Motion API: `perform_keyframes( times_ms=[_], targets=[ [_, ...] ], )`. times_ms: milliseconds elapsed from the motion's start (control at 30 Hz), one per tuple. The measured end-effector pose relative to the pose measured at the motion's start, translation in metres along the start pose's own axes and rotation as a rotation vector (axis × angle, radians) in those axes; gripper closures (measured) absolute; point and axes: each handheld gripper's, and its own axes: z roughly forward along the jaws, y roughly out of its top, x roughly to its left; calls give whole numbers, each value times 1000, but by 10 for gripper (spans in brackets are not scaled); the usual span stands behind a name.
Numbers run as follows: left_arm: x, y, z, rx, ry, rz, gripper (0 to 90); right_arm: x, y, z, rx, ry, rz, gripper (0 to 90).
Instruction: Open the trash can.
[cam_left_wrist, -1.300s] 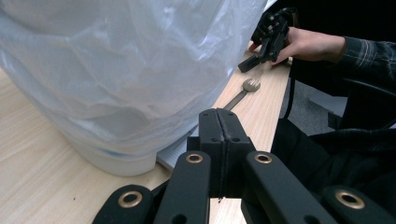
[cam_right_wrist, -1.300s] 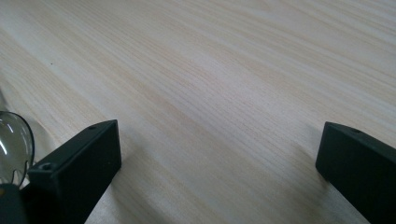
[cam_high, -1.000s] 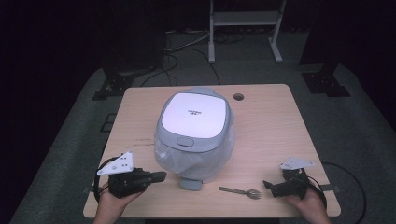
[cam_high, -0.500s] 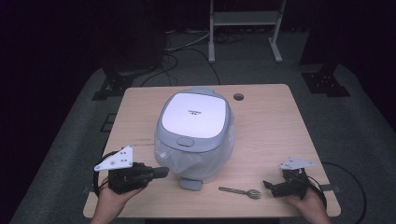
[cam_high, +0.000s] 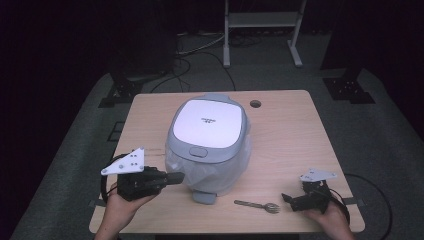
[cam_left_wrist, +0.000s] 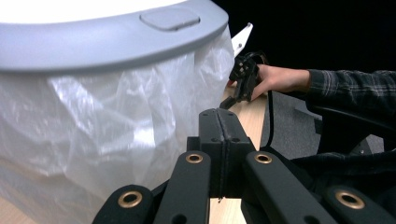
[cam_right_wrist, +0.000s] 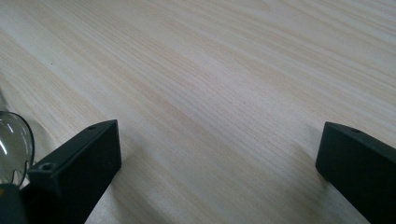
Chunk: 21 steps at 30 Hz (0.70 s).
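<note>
A grey appliance with a white lid (cam_high: 207, 125) stands mid-table, with clear plastic (cam_high: 220, 172) bunched around its lower body. My left gripper (cam_high: 179, 176) hovers at its front left, jaws shut with nothing between them, tips pointing at the plastic. In the left gripper view the shut jaws (cam_left_wrist: 219, 114) sit just right of the plastic (cam_left_wrist: 93, 121), below the lid's latch button (cam_left_wrist: 169, 18). My right gripper (cam_high: 286, 198) rests at the table's front right, open (cam_right_wrist: 219, 154) over bare wood. A metal utensil (cam_high: 257, 205) lies just to its left, and its shiny end (cam_right_wrist: 14, 144) shows beside one jaw.
The wooden table (cam_high: 290, 135) has a cable hole (cam_high: 255, 104) behind the appliance. The appliance's small front foot (cam_high: 204, 196) juts toward the near edge. A white metal stand (cam_high: 260, 30) and cables sit on the dark floor beyond. The other hand and its gripper (cam_left_wrist: 243, 77) appear far off.
My left gripper has risen off the table and edged toward the appliance's plastic-wrapped side, jaws still shut. The right gripper and the utensil have stayed put.
</note>
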Motion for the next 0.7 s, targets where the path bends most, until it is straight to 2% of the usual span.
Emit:
perform_keyframes(
  times_ms=[700],
  targets=[
    [3, 31, 1, -29, -17, 27, 898, 0, 0, 0, 0, 0, 0, 0]
  ],
)
